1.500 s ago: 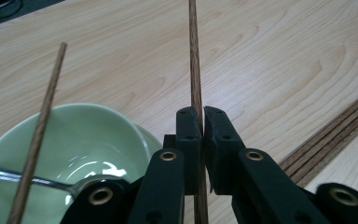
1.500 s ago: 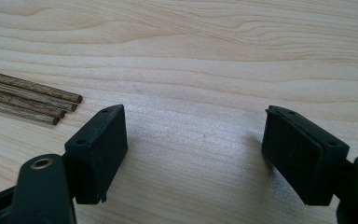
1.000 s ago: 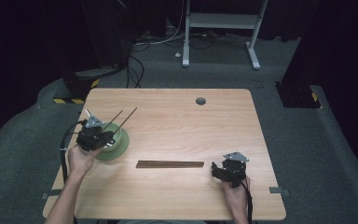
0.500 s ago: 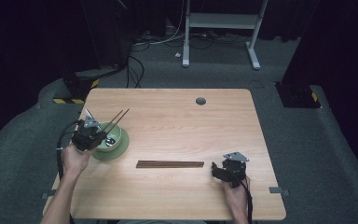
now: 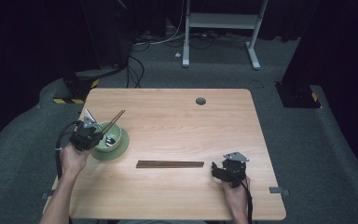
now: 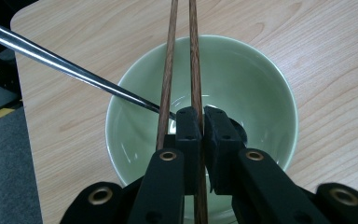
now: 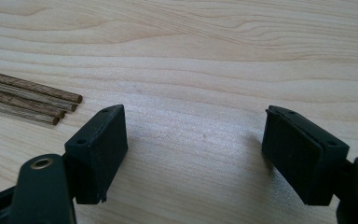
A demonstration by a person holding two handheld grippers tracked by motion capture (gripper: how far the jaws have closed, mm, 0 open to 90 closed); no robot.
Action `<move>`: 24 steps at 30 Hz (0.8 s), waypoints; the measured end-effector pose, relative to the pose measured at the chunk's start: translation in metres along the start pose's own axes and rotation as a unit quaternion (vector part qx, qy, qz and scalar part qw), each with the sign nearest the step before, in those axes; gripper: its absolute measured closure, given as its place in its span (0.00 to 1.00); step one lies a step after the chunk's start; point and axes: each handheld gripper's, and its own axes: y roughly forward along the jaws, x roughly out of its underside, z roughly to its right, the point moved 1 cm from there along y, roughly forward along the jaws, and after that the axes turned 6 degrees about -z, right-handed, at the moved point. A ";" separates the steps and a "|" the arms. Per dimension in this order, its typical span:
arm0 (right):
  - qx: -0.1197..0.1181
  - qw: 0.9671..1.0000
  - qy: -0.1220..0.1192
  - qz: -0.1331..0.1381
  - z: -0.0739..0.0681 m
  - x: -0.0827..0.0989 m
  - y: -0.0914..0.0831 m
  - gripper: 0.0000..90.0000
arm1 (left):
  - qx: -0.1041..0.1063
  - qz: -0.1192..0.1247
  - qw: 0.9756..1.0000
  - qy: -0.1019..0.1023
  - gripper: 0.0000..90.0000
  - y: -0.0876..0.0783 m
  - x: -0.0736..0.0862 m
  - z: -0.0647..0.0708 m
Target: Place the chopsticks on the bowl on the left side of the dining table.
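**A:** What is the left gripper point(image 6: 196, 122) doing over the bowl?

**B:** Its jaws are clamped together on a pair of brown chopsticks point(image 6: 193, 56). In the left gripper view one stick runs straight between the two black pads, while the other lies against the outer side of the left jaw; whether that second stick is truly pinched is hard to tell from this angle. Both sticks stretch out across the green bowl point(image 6: 261, 79) and past its far rim.

**A:** And in the bowl itself?

**B:** A metal spoon point(image 6: 60, 65) leans in it, the handle resting on the rim and pointing out over the table edge, the business end down by the bowl's floor, partly behind the jaws.

**A:** Where does all this sit on the table?

**B:** From the high view, the bowl point(image 5: 117, 145) stands near the left edge of the wooden table point(image 5: 182, 116), with the left gripper point(image 5: 86, 136) just beside it and the chopsticks point(image 5: 114, 121) angled up and away.

**A:** The other hand?

**B:** The right gripper point(image 5: 228, 169) rests near the front right of the table, jaws spread wide with nothing between them. A bundle of spare chopsticks point(image 5: 170, 164) lies flat at mid-table, just to its left; their ends point(image 7: 37, 100) show in the right gripper view, apart from the pads.
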 end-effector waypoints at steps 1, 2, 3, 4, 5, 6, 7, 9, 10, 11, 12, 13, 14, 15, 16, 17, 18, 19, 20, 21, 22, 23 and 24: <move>0.000 1.000 0.000 0.000 0.000 0.000 0.000 0.24 | -0.001 -0.001 1.000 0.001 0.94 0.000 0.000 0.000; 0.000 1.000 0.000 0.000 0.000 0.000 0.000 0.24 | -0.001 -0.001 1.000 0.002 0.94 0.000 0.000 0.000; 0.000 1.000 0.000 0.000 0.000 0.000 0.000 0.24 | -0.002 -0.001 1.000 0.002 0.94 0.000 0.001 -0.001; 0.000 1.000 0.000 0.000 0.000 0.000 0.000 0.24 | -0.002 -0.001 1.000 0.002 0.94 0.001 0.001 -0.001; 0.000 1.000 0.000 0.000 0.000 0.000 0.000 0.24 | -0.002 -0.002 1.000 0.002 0.94 0.001 0.001 -0.001; 0.000 1.000 0.000 0.000 0.000 0.000 0.000 0.24 | -0.002 -0.003 1.000 0.002 0.94 0.001 0.001 -0.001; 0.000 1.000 0.000 0.000 0.000 0.000 0.000 0.24 | -0.003 -0.003 1.000 0.002 0.94 0.002 0.001 -0.001; 0.000 1.000 0.000 0.000 0.000 0.000 0.000 0.24 | -0.005 -0.003 1.000 0.001 0.94 0.002 0.001 -0.001; 0.000 1.000 0.000 0.000 0.000 0.000 0.000 0.24 | -0.005 -0.005 1.000 0.002 0.94 0.003 0.001 -0.002; 0.000 1.000 0.000 0.000 0.000 0.000 0.000 0.24 | -0.004 -0.006 1.000 0.001 0.94 0.003 0.002 -0.002; 0.000 1.000 0.000 0.000 0.000 0.000 0.000 0.24 | -0.005 -0.006 1.000 0.001 0.94 0.003 0.002 -0.002; 0.000 1.000 0.000 0.000 0.000 0.000 0.000 0.24 | -0.005 -0.006 1.000 0.000 0.94 0.004 0.002 -0.002; 0.000 1.000 0.000 0.000 0.000 0.000 0.000 0.24 | -0.005 -0.007 1.000 0.000 0.93 0.004 0.002 -0.002; 0.000 1.000 0.000 0.000 0.000 0.000 0.000 0.24 | -0.006 -0.008 1.000 -0.001 0.93 0.005 0.003 -0.003; 0.000 1.000 0.000 0.000 0.000 0.000 0.000 0.24 | -0.006 -0.009 1.000 -0.001 0.93 0.005 0.003 -0.003; 0.000 1.000 0.000 0.000 0.000 0.000 0.000 0.24 | -0.007 -0.009 1.000 -0.001 0.93 0.006 0.003 -0.003; 0.000 1.000 0.000 0.000 0.000 0.000 0.000 0.24 | -0.007 -0.010 1.000 -0.002 0.93 0.006 0.004 -0.004; 0.000 1.000 0.000 0.000 0.000 0.000 0.000 0.24 | -0.006 -0.010 1.000 -0.003 0.93 0.006 0.004 -0.004; 0.000 1.000 0.000 0.000 0.000 0.000 0.000 0.24 | -0.006 -0.009 1.000 -0.004 0.93 0.006 0.004 -0.004; 0.000 1.000 0.000 0.000 0.000 0.000 0.000 0.24 | -0.006 -0.008 1.000 -0.004 0.93 0.006 0.004 -0.005; 0.000 1.000 0.000 0.000 0.000 0.000 0.000 0.24 | -0.007 -0.008 1.000 -0.002 0.93 0.005 0.004 -0.005; 0.000 1.000 0.000 0.000 0.000 0.000 0.000 0.24 | -0.006 -0.007 1.000 -0.004 0.93 0.005 0.004 -0.005; 0.000 1.000 0.000 0.000 0.000 0.000 0.000 0.24 | -0.006 -0.006 1.000 -0.004 0.93 0.005 0.004 -0.006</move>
